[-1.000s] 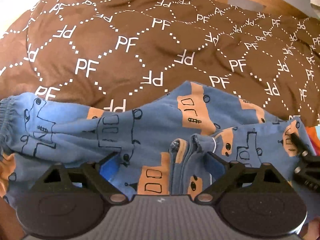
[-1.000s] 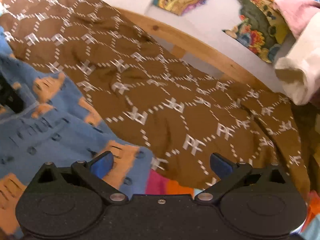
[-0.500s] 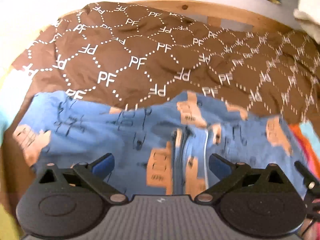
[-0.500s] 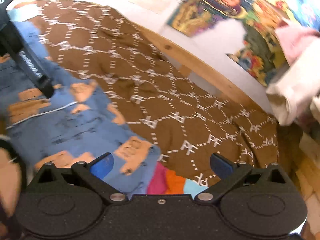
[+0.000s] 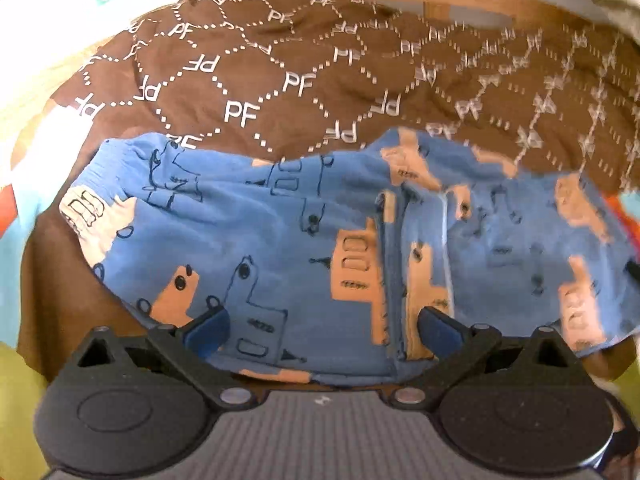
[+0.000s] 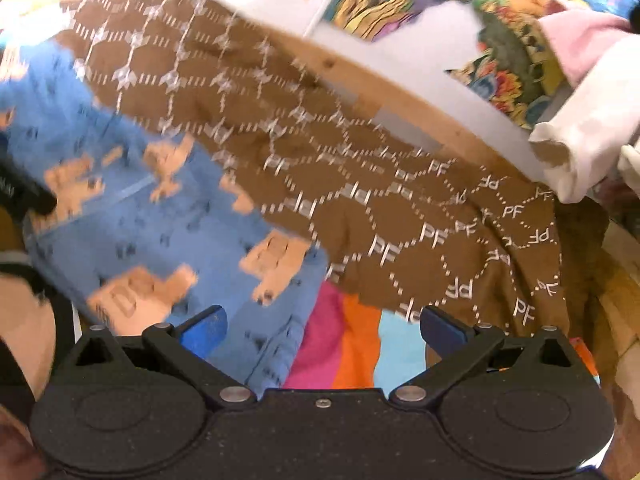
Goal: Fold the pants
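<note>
Pants (image 5: 320,240) are seen across the middle of the left wrist view, laid flat on the brown blanket (image 5: 304,80), 1 fold already made, judging by the doubled seam. The left gripper (image 5: 322,326) has just been spreading; nothing is pinched. Bare blanket is left toward the top.

In the right wrist view the pants (image 6: 152,216) fill the left. The right gripper (image 6: 322,326) is spread, empty, over the striped cloth (image 6: 344,344). Room is offered upper right.

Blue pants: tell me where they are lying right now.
In the left wrist view the blue pants lie spread across the near edge of the brown PF-patterned blanket, just ahead of the open left gripper; a striped cloth shows beside them in the right wrist view.
</note>
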The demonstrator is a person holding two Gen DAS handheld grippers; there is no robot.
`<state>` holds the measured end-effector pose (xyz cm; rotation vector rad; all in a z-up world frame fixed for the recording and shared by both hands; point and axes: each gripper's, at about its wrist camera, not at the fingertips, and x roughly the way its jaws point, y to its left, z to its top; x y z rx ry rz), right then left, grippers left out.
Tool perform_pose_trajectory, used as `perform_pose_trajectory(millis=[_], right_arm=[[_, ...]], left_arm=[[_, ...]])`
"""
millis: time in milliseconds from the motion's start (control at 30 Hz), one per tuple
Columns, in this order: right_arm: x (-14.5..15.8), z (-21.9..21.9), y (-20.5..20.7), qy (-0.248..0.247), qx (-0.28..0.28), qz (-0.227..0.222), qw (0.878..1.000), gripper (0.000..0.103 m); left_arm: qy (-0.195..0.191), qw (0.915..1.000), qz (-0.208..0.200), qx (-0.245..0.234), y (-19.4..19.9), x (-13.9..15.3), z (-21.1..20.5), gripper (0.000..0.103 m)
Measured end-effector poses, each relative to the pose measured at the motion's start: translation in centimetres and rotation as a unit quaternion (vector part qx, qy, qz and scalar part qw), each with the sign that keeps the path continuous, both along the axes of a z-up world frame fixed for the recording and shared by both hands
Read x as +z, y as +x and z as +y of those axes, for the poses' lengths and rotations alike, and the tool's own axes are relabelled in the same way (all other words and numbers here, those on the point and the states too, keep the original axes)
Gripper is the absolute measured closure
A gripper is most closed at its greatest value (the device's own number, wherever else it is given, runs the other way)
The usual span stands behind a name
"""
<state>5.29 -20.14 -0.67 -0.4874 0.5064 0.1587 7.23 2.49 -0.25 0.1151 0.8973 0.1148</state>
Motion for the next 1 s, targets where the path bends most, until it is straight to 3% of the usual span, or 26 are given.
perform_pose_trajectory(millis=[167,267,400,533,667,800,867,1000], right_arm=[[-1.7,0.4,1.1,-0.001,0.0,0.031,1.0,0.001],[-2.0,0.6,1.4,0.007,-0.001,0.025,1.0,0.001],[-1.1,1.0,1.5,0.035,0.01,0.006,0.999,0.001],[-1.3,1.7,1.6,0.034,0.025,0.005,0.999,0.001],[-1.8,2.5,1.3,0.025,0.038,0.006,0.999,0.001],[-1.6,2.8,1.0,0.022,0.045,-0.002,0.999,0.001],[-1.3,3.0,1.2,0.015,0.051,-0.003,0.999,0.001],[-0.2,3.1,2.5,0.02,0.071,0.008,0.997,0.001]], left_arm=[[0.009,0.9998,-0.002,-0.015,-0.1,-0.6,0.0,0.0],[-0.014,0.9997,-0.009,-0.018,-0.3,-0.1,0.7,0.001],[-0.045,0.9968,-0.064,-0.014,-2.1,1.4,2.6,0.004],[-0.039,0.9917,-0.119,0.027,-3.5,3.0,5.2,0.012],[-0.037,0.9792,-0.18,0.087,-5.2,4.5,8.1,0.017],[-0.024,0.9757,-0.191,0.104,-4.7,5.2,10.0,0.018],[-0.04,0.9749,-0.191,0.108,-3.7,5.4,11.2,0.02],[-0.109,0.9747,-0.173,0.09,-1.3,5.3,13.1,0.027]])
